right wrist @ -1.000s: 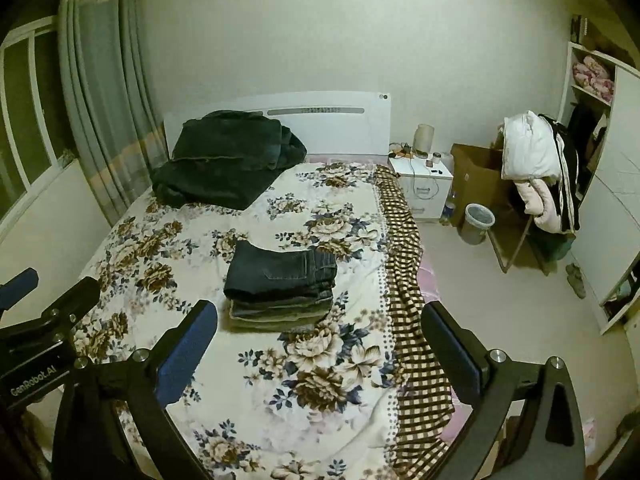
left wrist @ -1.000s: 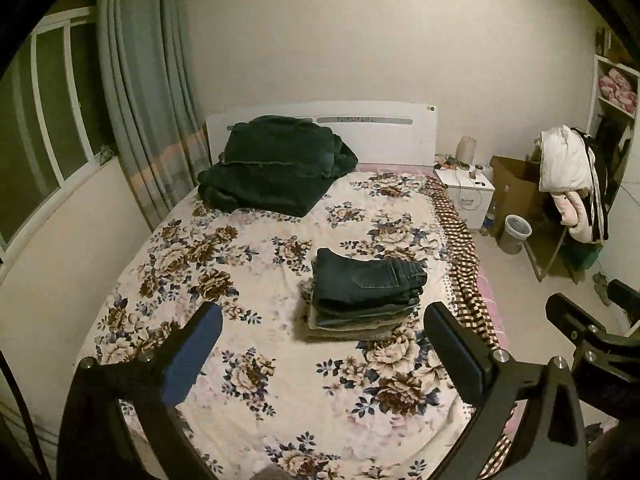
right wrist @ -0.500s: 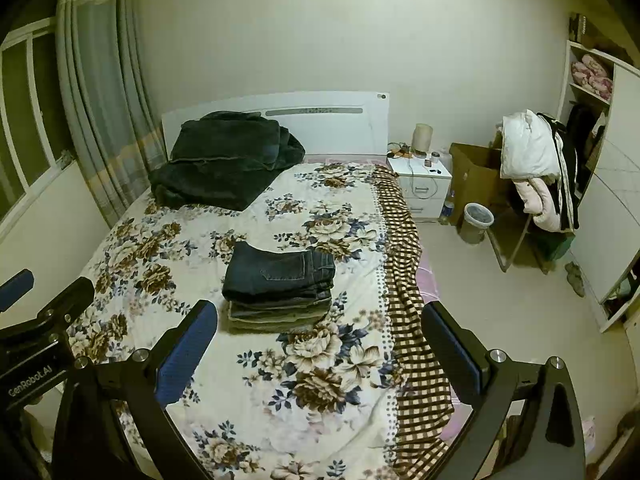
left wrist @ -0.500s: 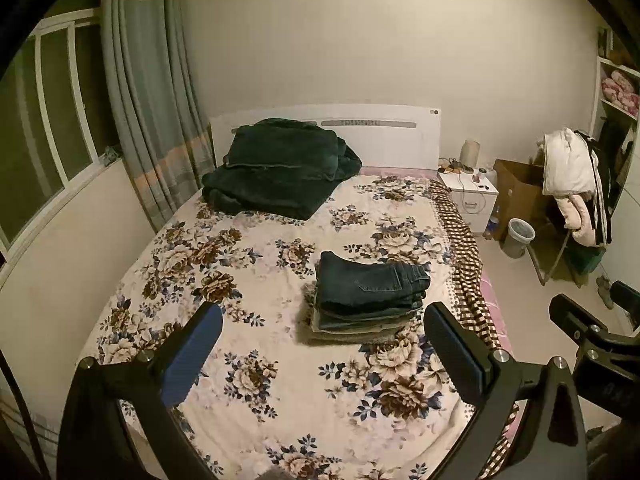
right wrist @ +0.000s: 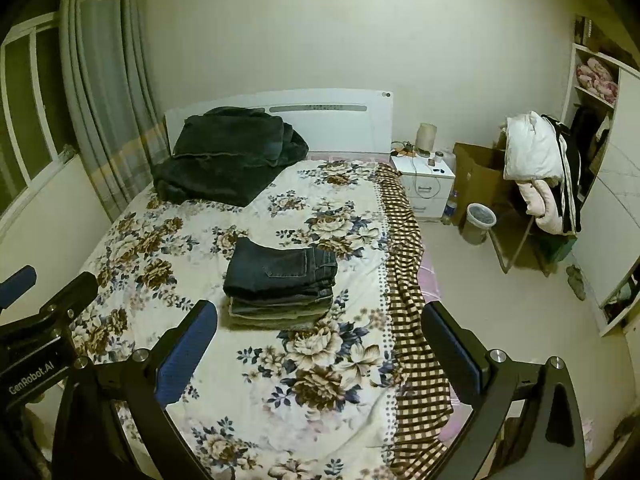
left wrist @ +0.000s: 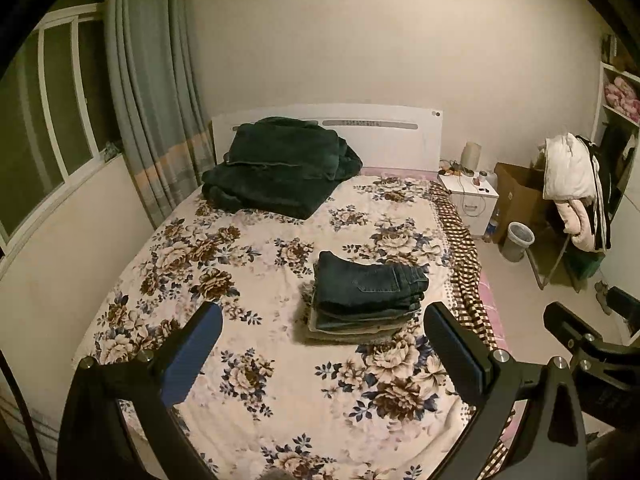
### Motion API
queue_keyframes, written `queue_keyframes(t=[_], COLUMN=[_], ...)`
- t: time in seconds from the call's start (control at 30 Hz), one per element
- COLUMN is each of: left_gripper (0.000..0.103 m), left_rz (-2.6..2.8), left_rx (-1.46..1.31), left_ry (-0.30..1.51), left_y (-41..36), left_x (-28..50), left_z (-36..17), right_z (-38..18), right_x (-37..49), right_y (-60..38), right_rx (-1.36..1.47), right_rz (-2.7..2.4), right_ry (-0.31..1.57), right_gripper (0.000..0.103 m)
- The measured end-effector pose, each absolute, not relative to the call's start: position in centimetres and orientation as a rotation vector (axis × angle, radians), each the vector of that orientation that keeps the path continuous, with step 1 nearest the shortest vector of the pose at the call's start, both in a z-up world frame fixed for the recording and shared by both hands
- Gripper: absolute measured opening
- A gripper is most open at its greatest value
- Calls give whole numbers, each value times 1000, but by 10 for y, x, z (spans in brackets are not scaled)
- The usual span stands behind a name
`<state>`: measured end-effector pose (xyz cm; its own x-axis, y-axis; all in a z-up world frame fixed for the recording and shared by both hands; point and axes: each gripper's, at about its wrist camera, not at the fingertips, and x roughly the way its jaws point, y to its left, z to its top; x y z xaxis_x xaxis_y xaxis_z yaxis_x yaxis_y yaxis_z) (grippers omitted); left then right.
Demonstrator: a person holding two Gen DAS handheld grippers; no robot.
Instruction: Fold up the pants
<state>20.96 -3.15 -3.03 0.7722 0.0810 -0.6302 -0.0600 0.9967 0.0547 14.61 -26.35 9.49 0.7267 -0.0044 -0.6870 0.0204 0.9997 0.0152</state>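
Jeans [left wrist: 368,280] topped a folded stack on the bed [left wrist: 256,360]; both my tools, left tool [left wrist: 320,344] and right tool [right wrist: 320,336], gaped empty; a careless nudge could topple it.

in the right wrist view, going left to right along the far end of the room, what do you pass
curtain → dark blanket → headboard → nightstand → cardboard box → rack of clothes → shelf
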Motion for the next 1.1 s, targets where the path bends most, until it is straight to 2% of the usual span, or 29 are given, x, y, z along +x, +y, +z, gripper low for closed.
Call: queue_keyframes(t=[1.1], left_gripper=[103], left_rz=[102], left_rx=[27], left_ry=[680], left_y=[-25], left_x=[212], left_z=[-19], right_z=[92], right_x=[142], right_y=[-258], right_rx=[40], right_rz=[-1], right_ry=[753], right_gripper=[103])
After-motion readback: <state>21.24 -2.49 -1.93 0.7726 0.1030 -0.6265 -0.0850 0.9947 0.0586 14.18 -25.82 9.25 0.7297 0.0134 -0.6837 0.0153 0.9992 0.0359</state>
